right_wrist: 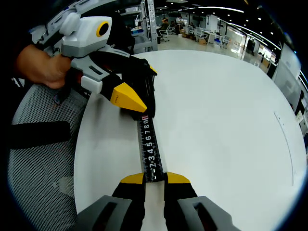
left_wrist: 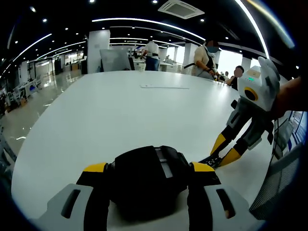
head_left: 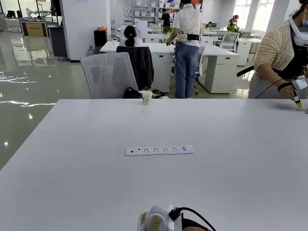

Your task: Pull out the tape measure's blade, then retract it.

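Note:
The black tape measure point(left_wrist: 144, 187) sits between the jaws of my left gripper point(left_wrist: 150, 168), which is shut on its body just above the white table. In the right gripper view the same body point(right_wrist: 139, 77) is held by the left gripper point(right_wrist: 140, 86) near the table's edge. A short length of blade point(right_wrist: 148, 144), with numbers up to about 9, runs from it to my right gripper point(right_wrist: 154, 178), which is shut on the blade's tip. The right gripper point(left_wrist: 222, 153) appears at the right of the left gripper view. A gripper's white top point(head_left: 156, 220) pokes in at the bottom of the head view.
A white power strip point(head_left: 160, 150) lies mid-table and a paper cup point(head_left: 147, 97) stands at the far edge. A grey mesh chair point(head_left: 108, 74) is behind the table, another mesh seat point(right_wrist: 38, 159) beside its near edge. A person point(head_left: 279, 53) works at the right.

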Demonstrator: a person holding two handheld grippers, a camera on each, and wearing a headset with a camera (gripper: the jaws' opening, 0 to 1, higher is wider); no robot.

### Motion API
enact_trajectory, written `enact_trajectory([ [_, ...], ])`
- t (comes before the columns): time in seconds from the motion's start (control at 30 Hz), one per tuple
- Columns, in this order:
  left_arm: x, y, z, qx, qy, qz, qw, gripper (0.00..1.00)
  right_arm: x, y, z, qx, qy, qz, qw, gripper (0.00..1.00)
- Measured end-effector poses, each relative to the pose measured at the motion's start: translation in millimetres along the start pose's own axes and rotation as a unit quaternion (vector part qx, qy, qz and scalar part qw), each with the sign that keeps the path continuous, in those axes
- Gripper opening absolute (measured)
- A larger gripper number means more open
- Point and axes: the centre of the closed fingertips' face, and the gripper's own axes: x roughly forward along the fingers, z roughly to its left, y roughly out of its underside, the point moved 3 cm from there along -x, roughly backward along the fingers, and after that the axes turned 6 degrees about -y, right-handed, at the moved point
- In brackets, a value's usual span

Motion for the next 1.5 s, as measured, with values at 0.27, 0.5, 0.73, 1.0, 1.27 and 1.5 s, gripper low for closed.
enact_trajectory([
  [0.27,0.0,-0.1,0.8,-0.003,0.001,-0.001,1.0000,0.61,2.6,-3.6,-0.2,-0.001,-0.001,-0.005,1.0000,0.11],
  [0.5,-0.4,-0.8,0.4,-0.003,0.001,-0.001,1.0000,0.61,3.1,-4.7,-0.2,-0.004,-0.001,-0.006,1.0000,0.11],
  [0.73,-0.2,-0.6,0.0,-0.004,0.001,-0.001,1.0000,0.61,4.1,-5.8,-0.5,-0.004,-0.001,-0.008,1.0000,0.11],
  [1.0,0.3,-0.5,-0.1,-0.004,0.001,-0.001,1.0000,0.61,6.2,-7.3,-0.3,-0.007,0.001,-0.008,0.9999,0.11],
  [1.27,0.6,-0.3,-0.3,-0.004,0.001,-0.001,1.0000,0.61,7.2,-9.4,0.6,-0.005,0.003,-0.011,0.9999,0.11],
  [1.5,0.7,-0.1,0.2,-0.004,0.001,-0.001,1.0000,0.61,9.0,-12.2,0.9,-0.003,-0.001,-0.022,0.9998,0.11],
])
